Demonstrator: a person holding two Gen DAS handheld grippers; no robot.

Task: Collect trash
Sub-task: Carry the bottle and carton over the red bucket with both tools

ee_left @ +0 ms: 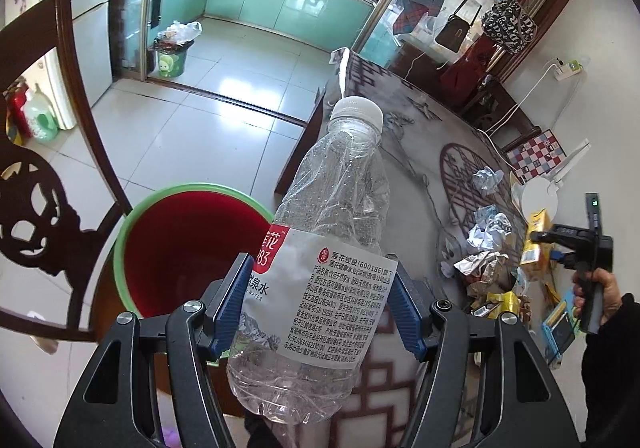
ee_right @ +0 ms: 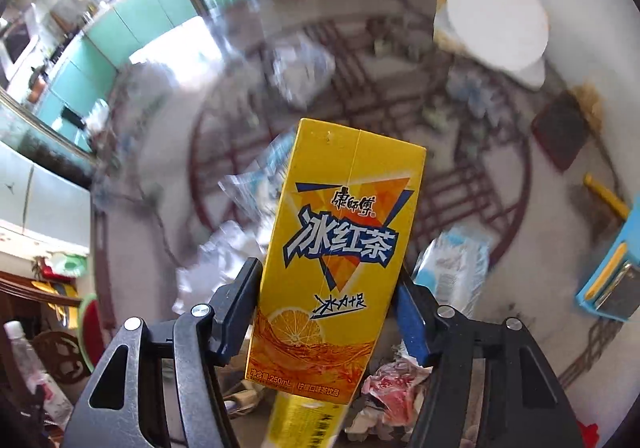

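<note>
My left gripper (ee_left: pixel 320 302) is shut on an empty clear water bottle (ee_left: pixel 332 248) with a white cap, held upright in the air just right of a bin (ee_left: pixel 180 248) that is red inside with a green rim. My right gripper (ee_right: pixel 328 312) is shut on a yellow iced-tea carton (ee_right: pixel 340 252), held above the table. In the left wrist view the right gripper (ee_left: pixel 576 248) and its carton (ee_left: pixel 534 244) show at the far right. Crumpled paper and wrappers (ee_left: pixel 486 244) lie on the table (ee_left: pixel 400 136). The bottle (ee_right: pixel 28 364) and bin (ee_right: pixel 90 328) show at the lower left of the right wrist view.
A dark wooden chair (ee_left: pixel 44 176) stands left of the bin. A white round device (ee_right: pixel 496 20), a tissue pack (ee_right: pixel 452 272) and a blue box (ee_right: pixel 612 276) sit on the table. A second full bin (ee_left: pixel 172 56) stands in the kitchen doorway. The right wrist view is motion-blurred.
</note>
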